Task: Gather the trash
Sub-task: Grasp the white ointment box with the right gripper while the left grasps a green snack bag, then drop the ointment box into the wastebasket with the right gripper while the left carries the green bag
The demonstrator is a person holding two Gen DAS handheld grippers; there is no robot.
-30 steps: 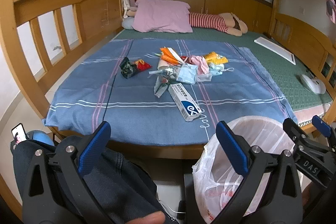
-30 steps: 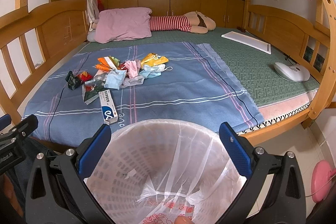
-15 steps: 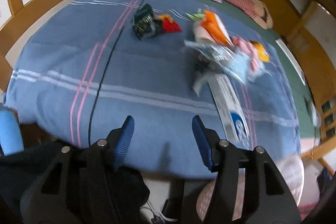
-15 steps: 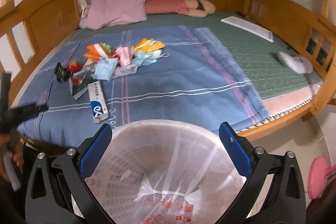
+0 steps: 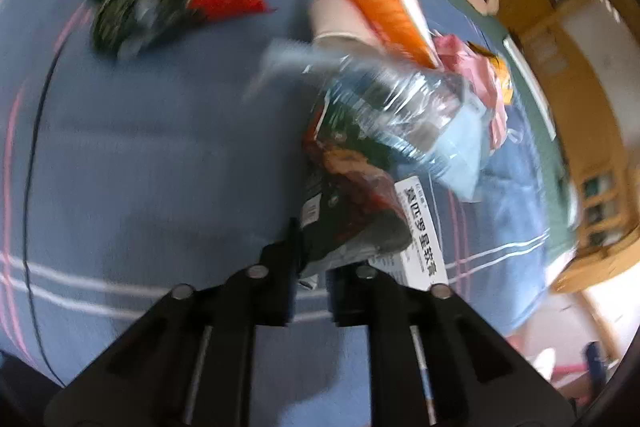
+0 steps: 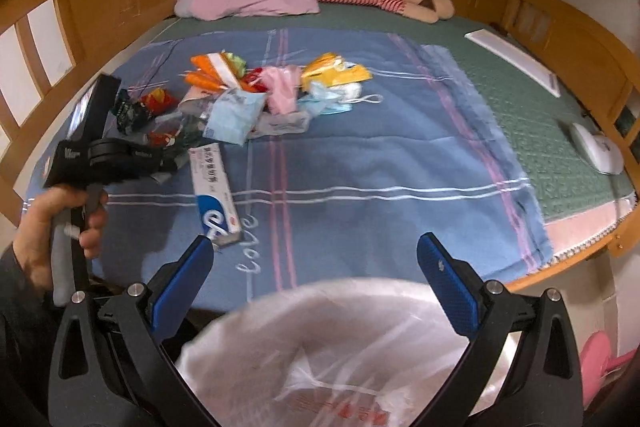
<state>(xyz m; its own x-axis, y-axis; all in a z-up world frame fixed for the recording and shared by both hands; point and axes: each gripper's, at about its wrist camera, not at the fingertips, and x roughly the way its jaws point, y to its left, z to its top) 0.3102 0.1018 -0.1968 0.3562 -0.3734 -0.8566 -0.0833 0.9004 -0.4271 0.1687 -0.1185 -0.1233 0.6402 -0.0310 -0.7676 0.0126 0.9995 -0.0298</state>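
a dark printed snack wrapper (image 5: 348, 203) lies at the near left edge of the trash pile on the blue blanket (image 5: 152, 147), and the left gripper (image 5: 310, 267) has its black fingers pinched on the wrapper's near end. a crushed clear bottle (image 5: 384, 99) lies just beyond it and a toothpaste box (image 6: 214, 183) touches its right side. the right gripper (image 6: 314, 267) is spread wide, holding nothing, above the white-lined trash bin (image 6: 332, 351) near the bed's edge.

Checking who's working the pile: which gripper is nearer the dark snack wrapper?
Left. The left gripper is closed on the dark snack wrapper at the pile's near edge. The right gripper hangs open back over the bagged trash bin, off the bed.
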